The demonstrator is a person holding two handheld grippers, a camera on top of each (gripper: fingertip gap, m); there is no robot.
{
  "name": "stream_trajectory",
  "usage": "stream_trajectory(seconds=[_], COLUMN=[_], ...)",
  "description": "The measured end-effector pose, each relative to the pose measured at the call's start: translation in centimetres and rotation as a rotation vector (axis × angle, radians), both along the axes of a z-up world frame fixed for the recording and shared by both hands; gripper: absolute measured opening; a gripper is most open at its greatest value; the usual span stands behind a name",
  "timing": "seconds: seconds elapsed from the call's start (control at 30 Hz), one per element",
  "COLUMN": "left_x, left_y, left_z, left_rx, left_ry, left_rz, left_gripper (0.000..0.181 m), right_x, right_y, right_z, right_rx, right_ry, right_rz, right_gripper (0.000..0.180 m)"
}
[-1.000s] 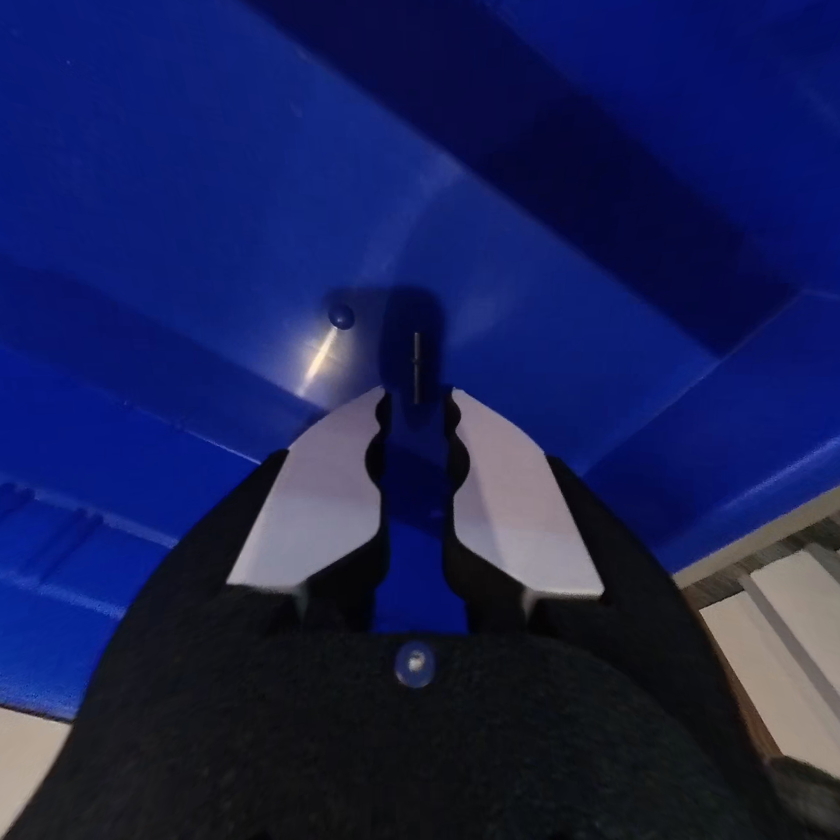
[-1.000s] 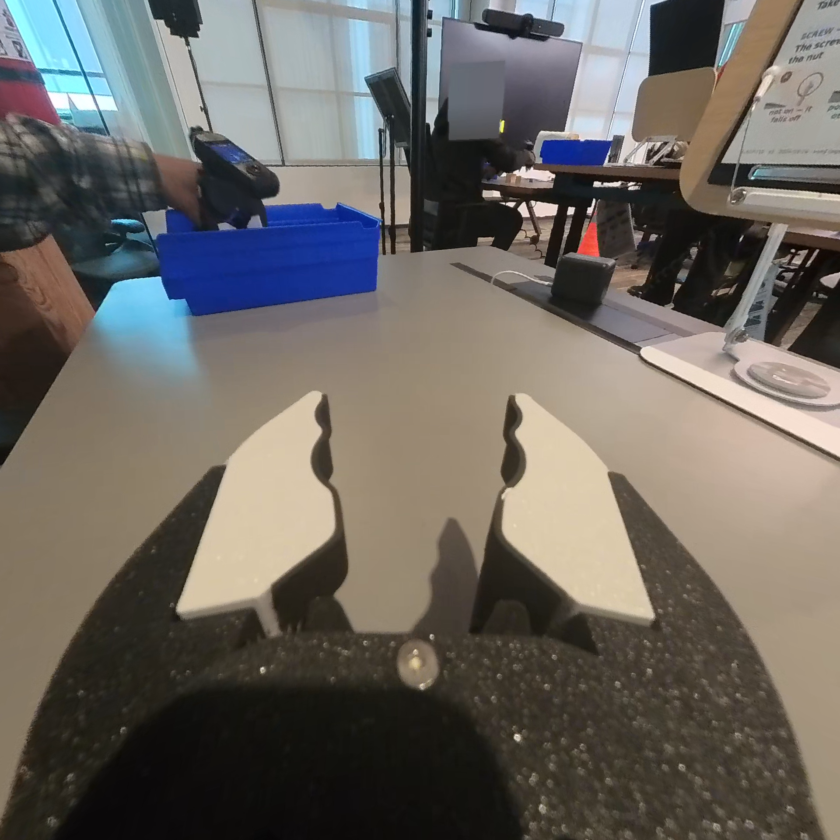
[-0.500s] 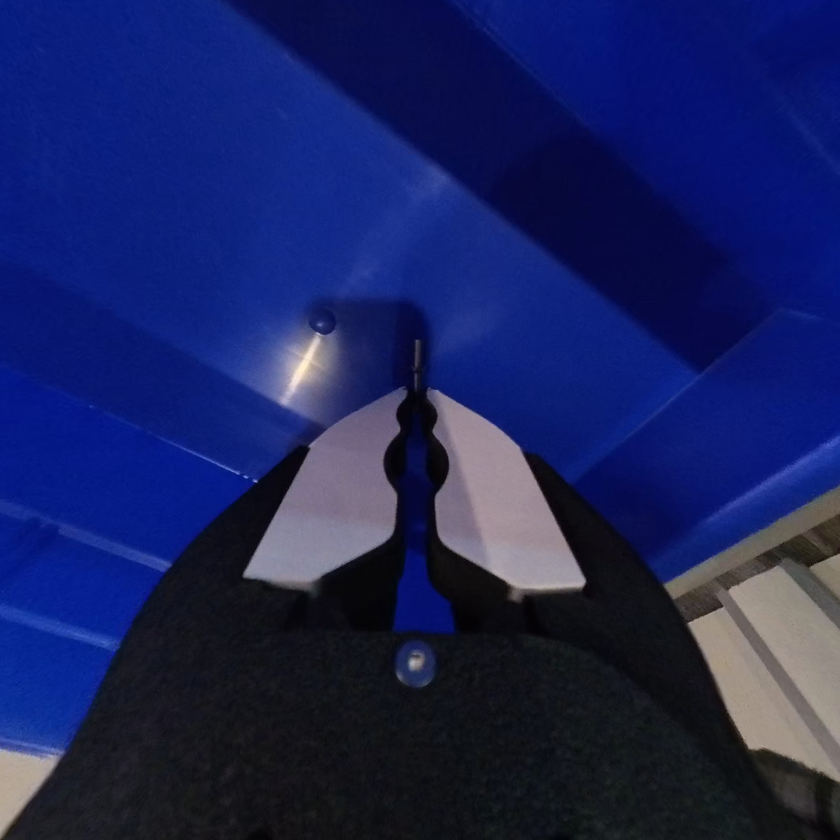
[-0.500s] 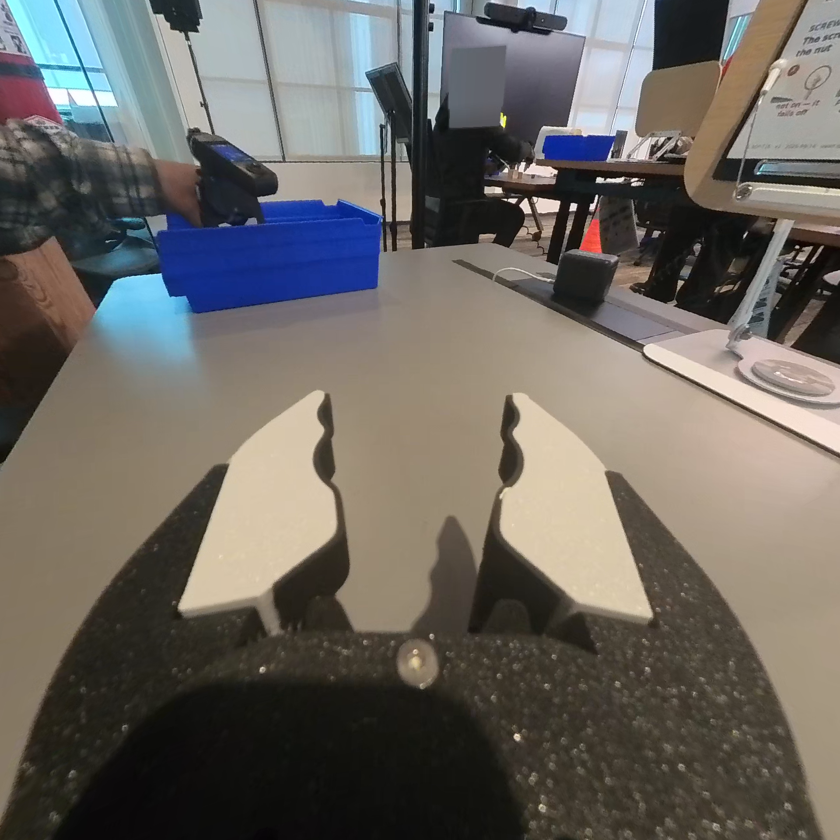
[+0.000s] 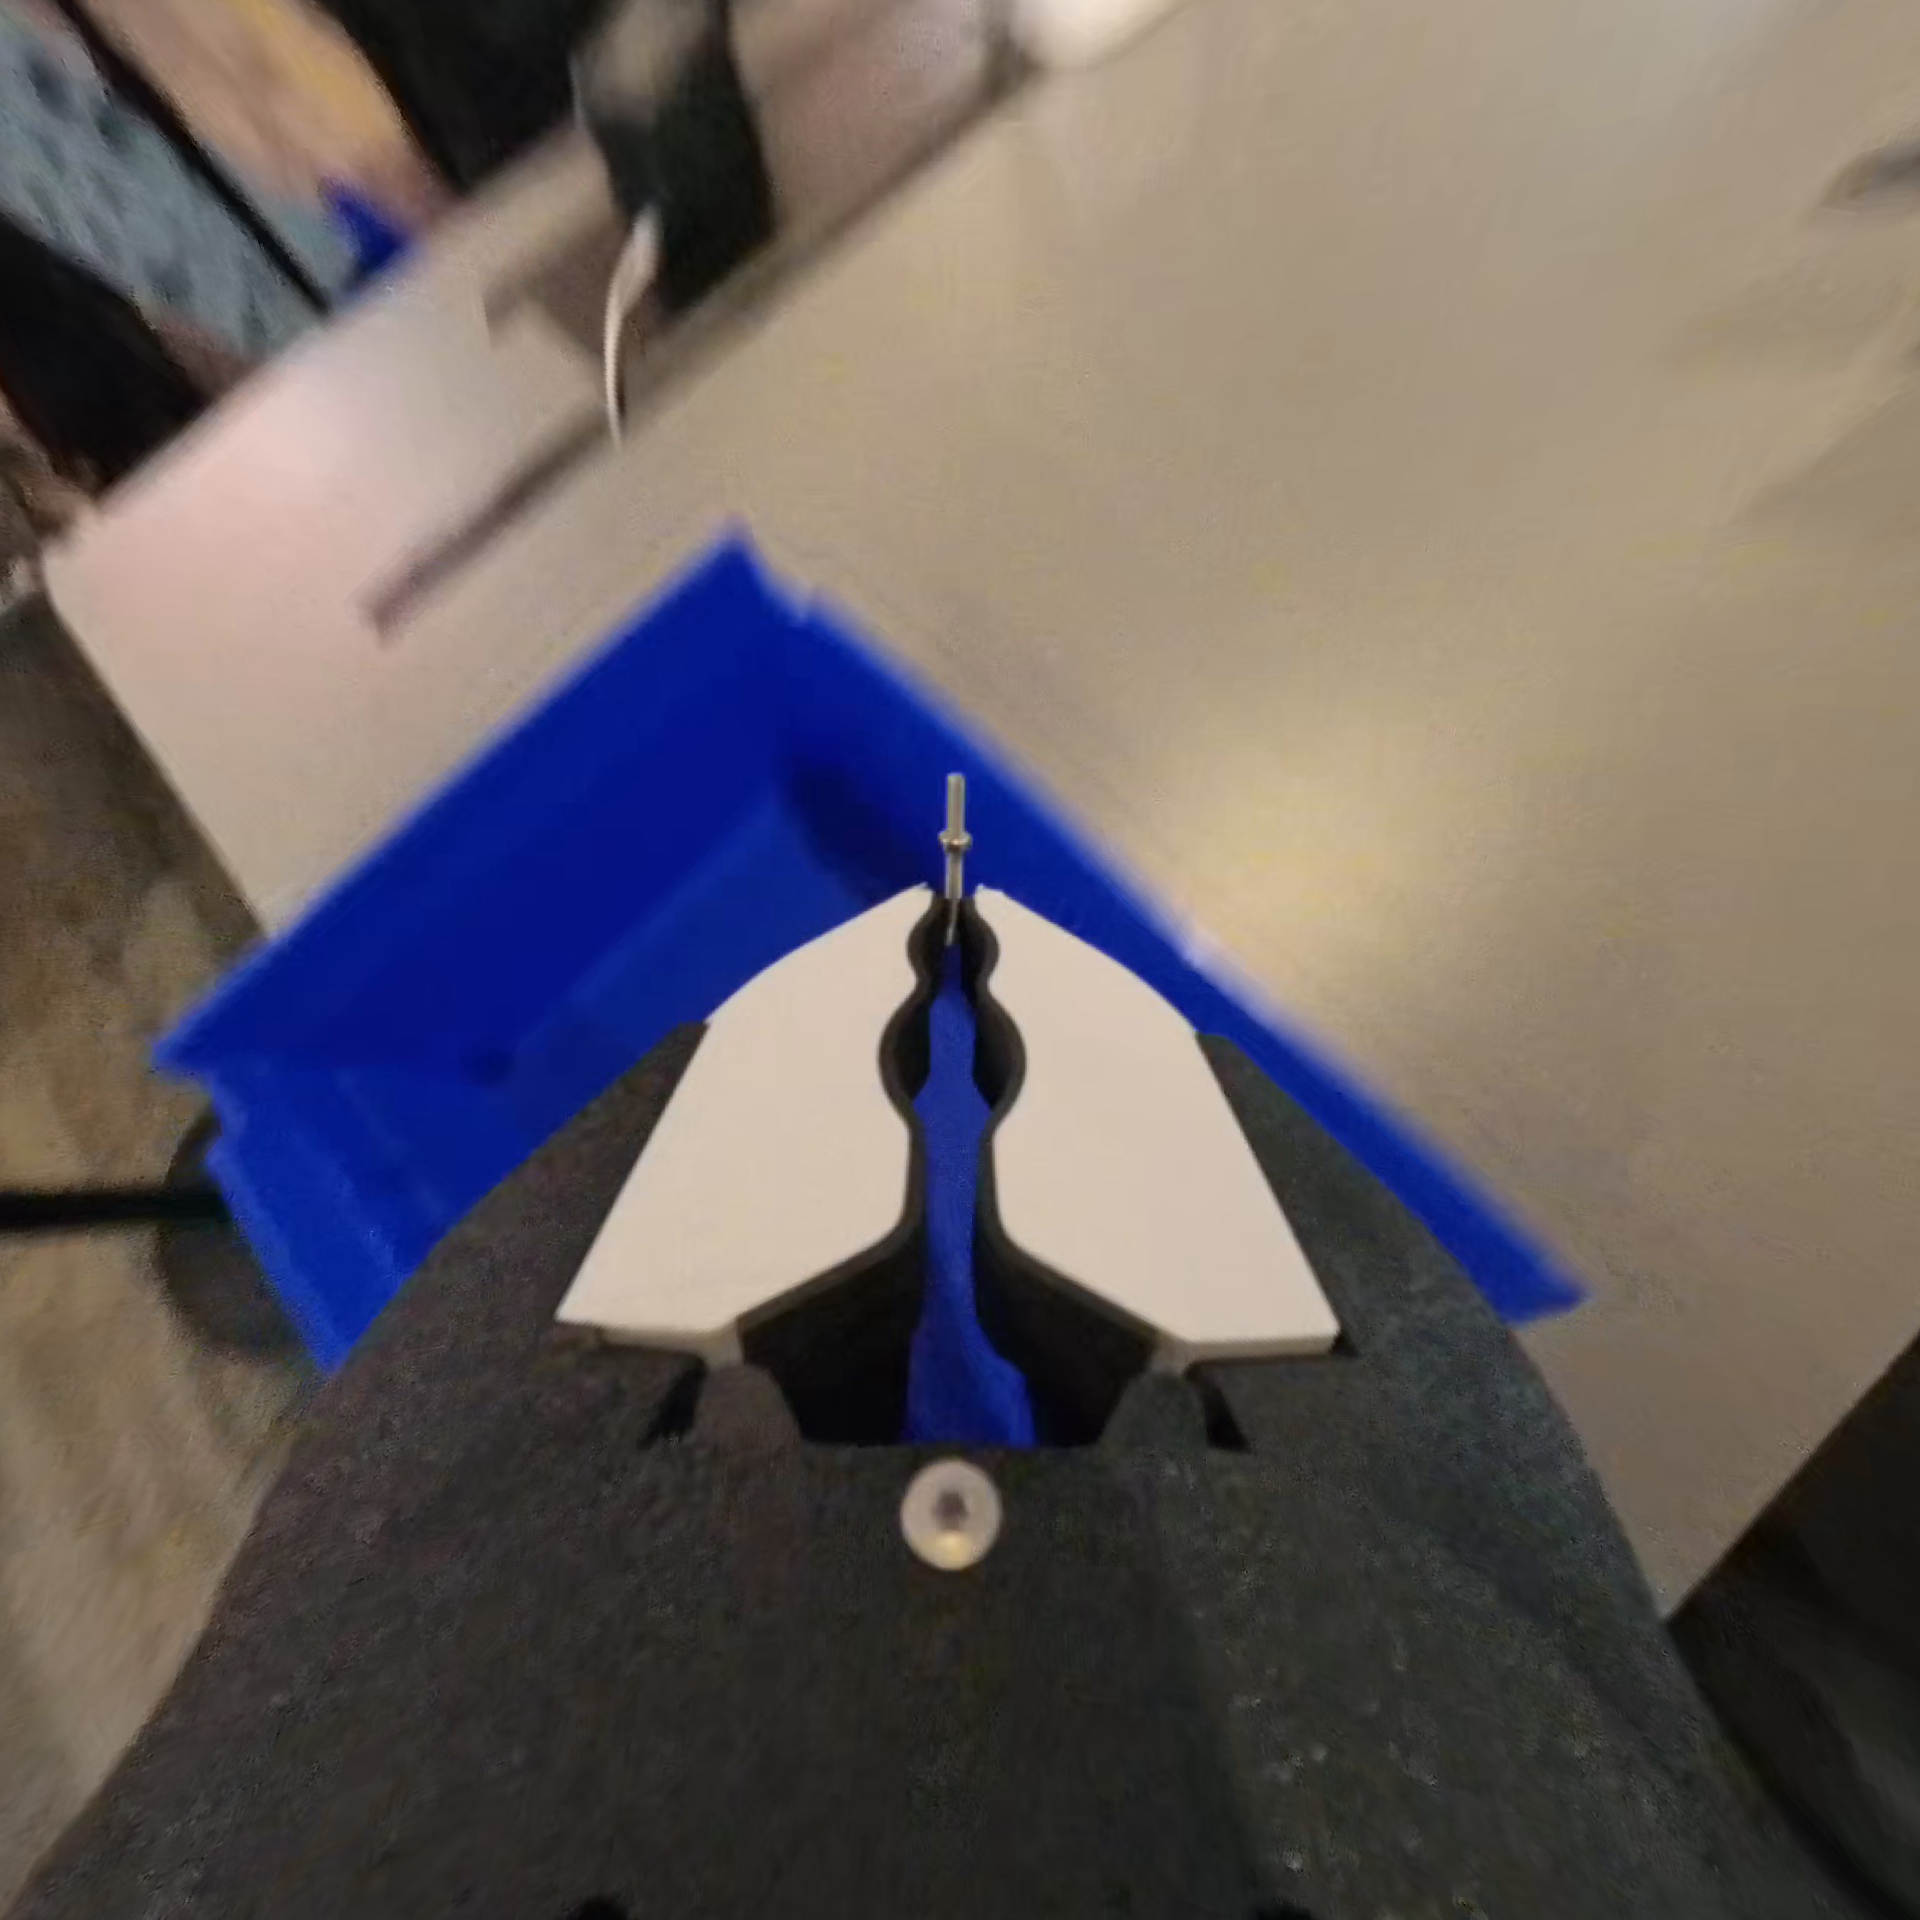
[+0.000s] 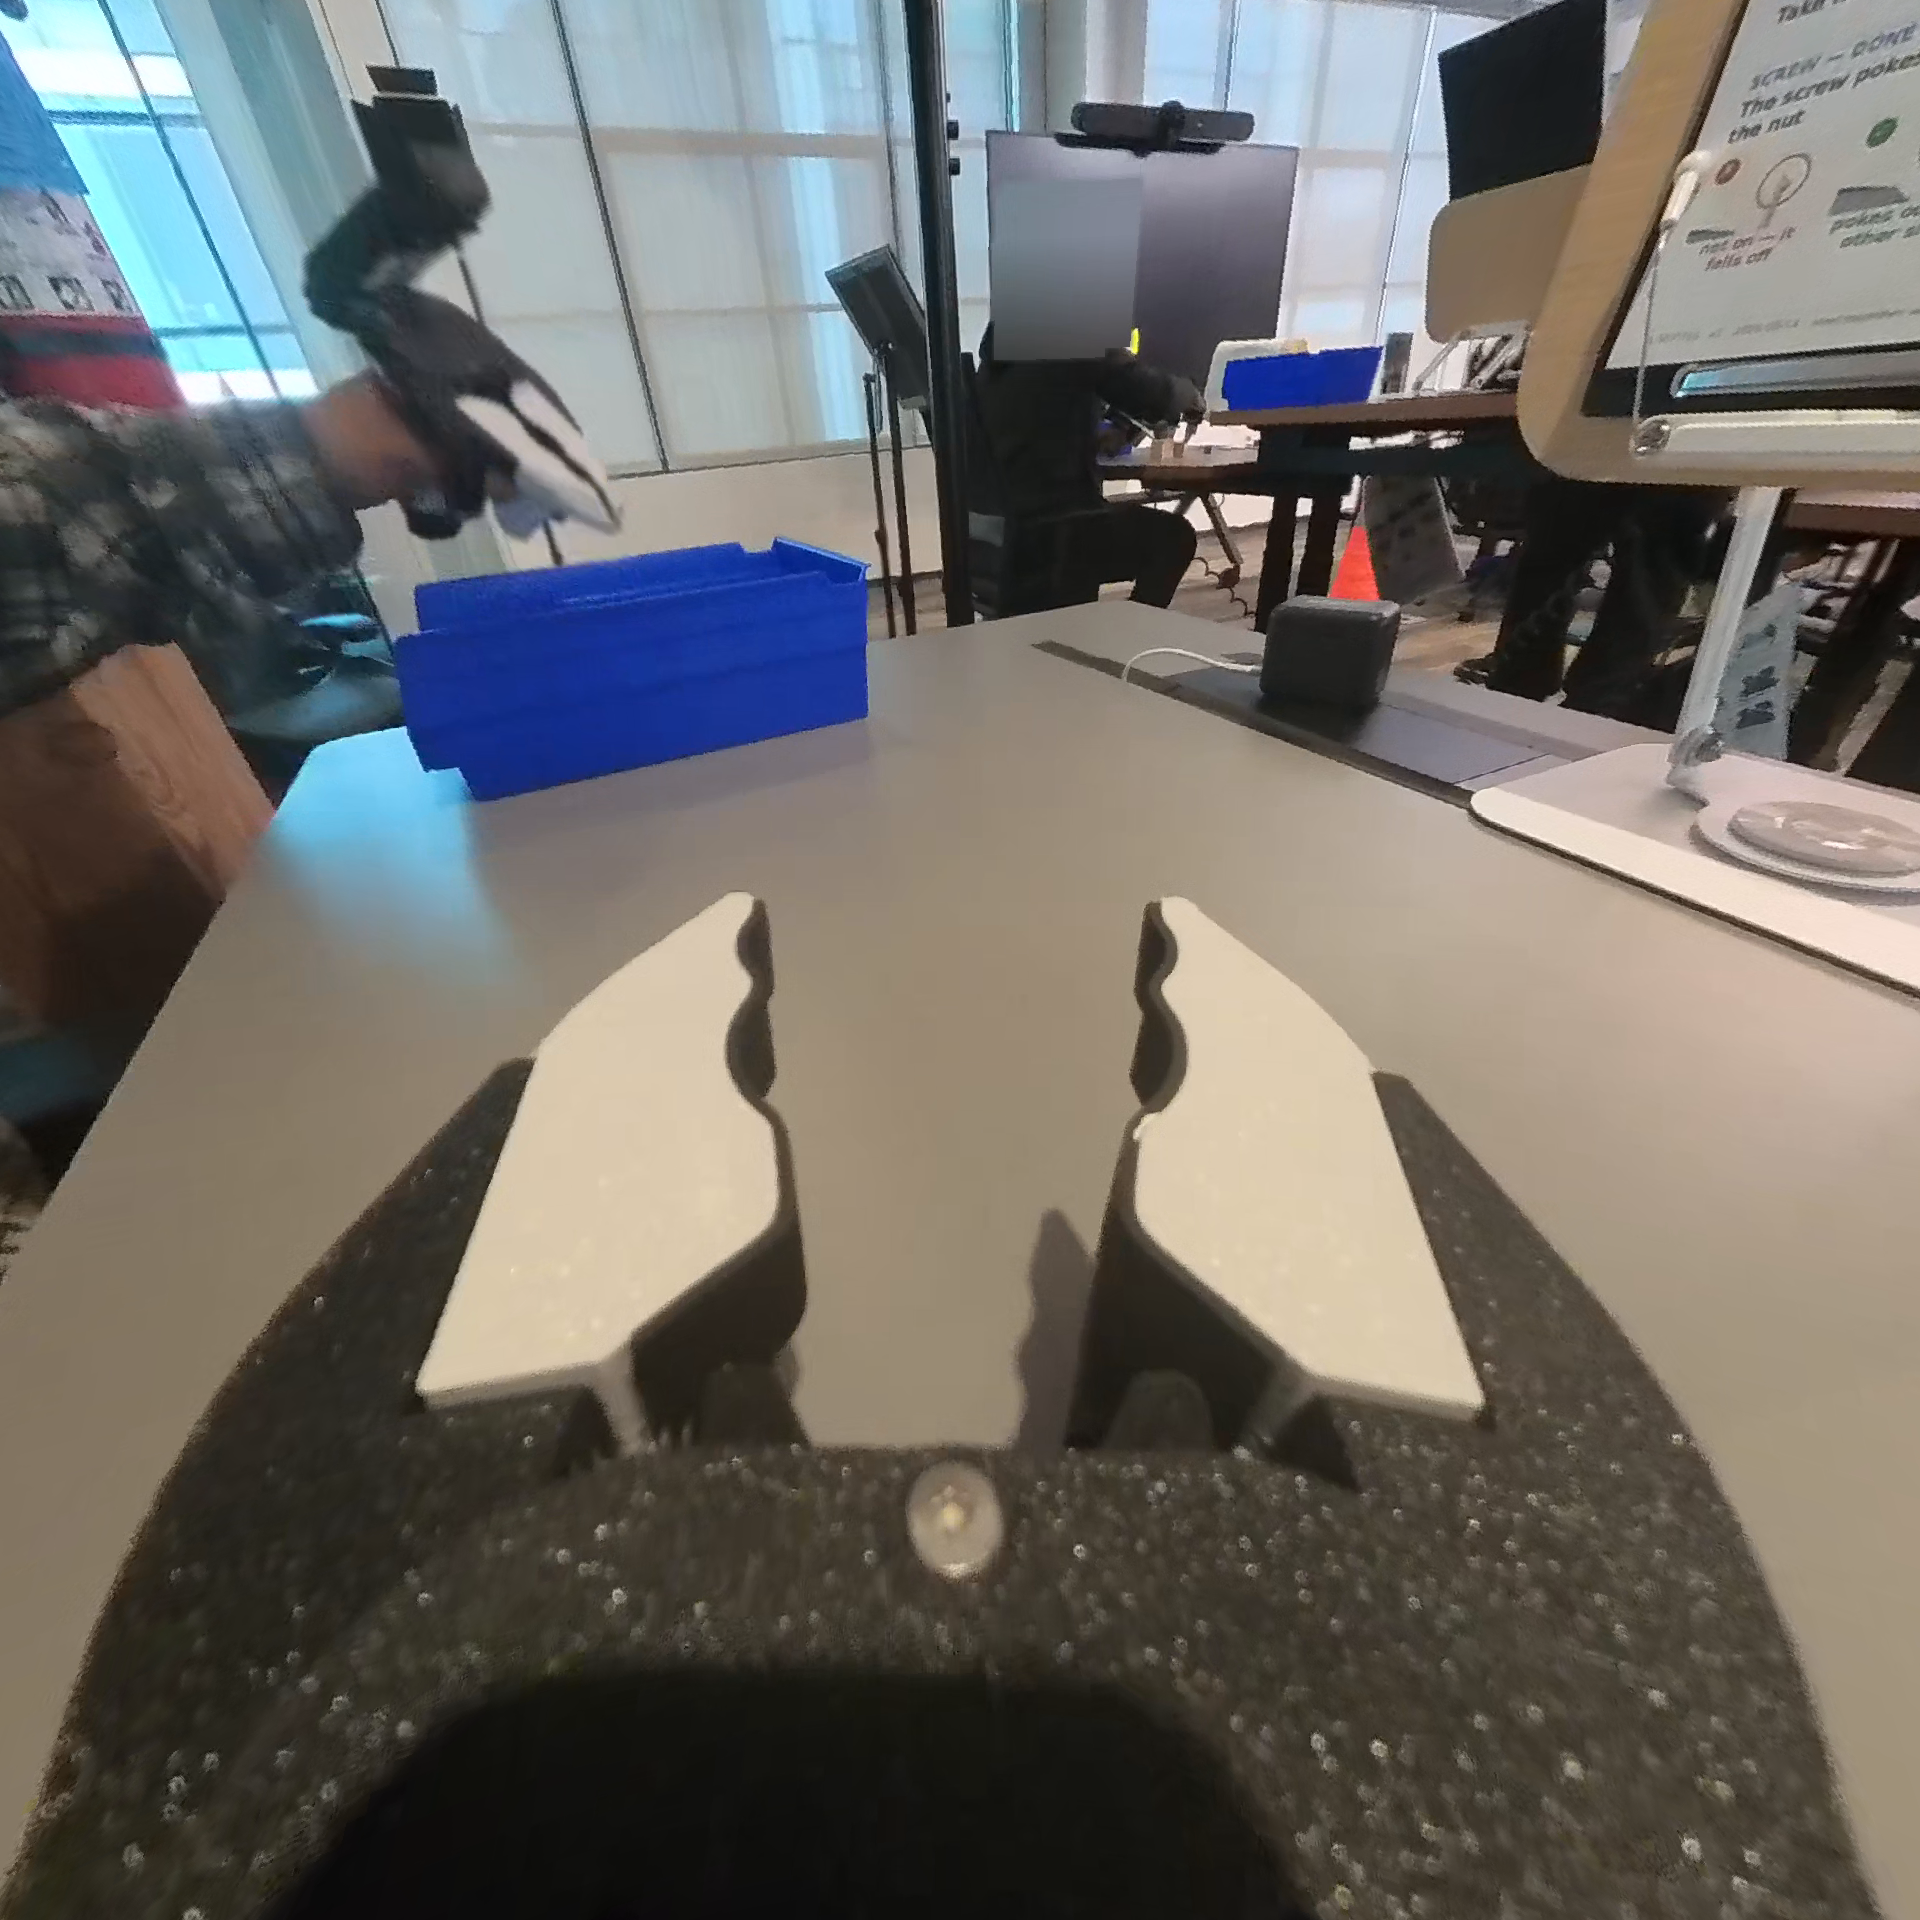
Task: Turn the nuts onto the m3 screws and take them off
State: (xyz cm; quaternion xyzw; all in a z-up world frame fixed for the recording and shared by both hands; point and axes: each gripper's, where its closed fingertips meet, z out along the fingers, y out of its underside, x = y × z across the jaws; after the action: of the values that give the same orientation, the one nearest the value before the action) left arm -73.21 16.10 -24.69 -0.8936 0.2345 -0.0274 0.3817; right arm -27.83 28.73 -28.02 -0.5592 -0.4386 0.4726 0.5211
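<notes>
Pinching the screw [image 5: 954,840] by its lower end, the left gripper [image 5: 953,896] holds it upright above the blue bin [image 5: 582,894] at the bench's far left corner, a nut apparently partway up. Tiny, light, stiff and slick, it could easily twist loose; the right gripper [image 6: 954,914], spread and empty, should take only the nut.

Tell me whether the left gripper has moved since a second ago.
Yes. In the right wrist view the left gripper has risen out of the blue bin and now hangs above it, shut on a small screw.
</notes>
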Motion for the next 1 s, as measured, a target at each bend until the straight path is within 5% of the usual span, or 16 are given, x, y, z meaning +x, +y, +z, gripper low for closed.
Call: stream_trajectory(seconds=[0.17, 0.3, 0.53, 0.77, 1.0], left_x=[11.0, 21.3, 33.6, 37.0, 37.8], left_y=[3.4, 5.3, 8.7, 9.1, 8.6], left_z=[8.3, 10.6, 6.6, 0.5, -0.4], left_rx=[0.350, 0.478, 0.428, 0.328, 0.287], left_ry=[-0.271, -0.504, -0.875, -0.922, -0.914], left_rz=[-0.165, -0.359, -0.614, -0.701, -0.728], left_gripper=[0.002, 0.002, 0.002, 0.002, 0.002], right_x=[-0.1, -0.7, -4.5, -7.2, -8.5], right_y=[0.5, 0.1, -2.2, -2.9, -3.8], right_z=[0.3, 4.6, 11.9, 8.4, 5.5], right_rx=[-0.021, -0.047, 0.043, 0.007, -0.029], right_ry=[0.019, 0.154, 0.205, 0.120, 0.008], right_rz=[-0.007, 0.041, 0.264, 0.388, 0.423], right_gripper=[0.063, 0.056, 0.033, 0.026, 0.020])
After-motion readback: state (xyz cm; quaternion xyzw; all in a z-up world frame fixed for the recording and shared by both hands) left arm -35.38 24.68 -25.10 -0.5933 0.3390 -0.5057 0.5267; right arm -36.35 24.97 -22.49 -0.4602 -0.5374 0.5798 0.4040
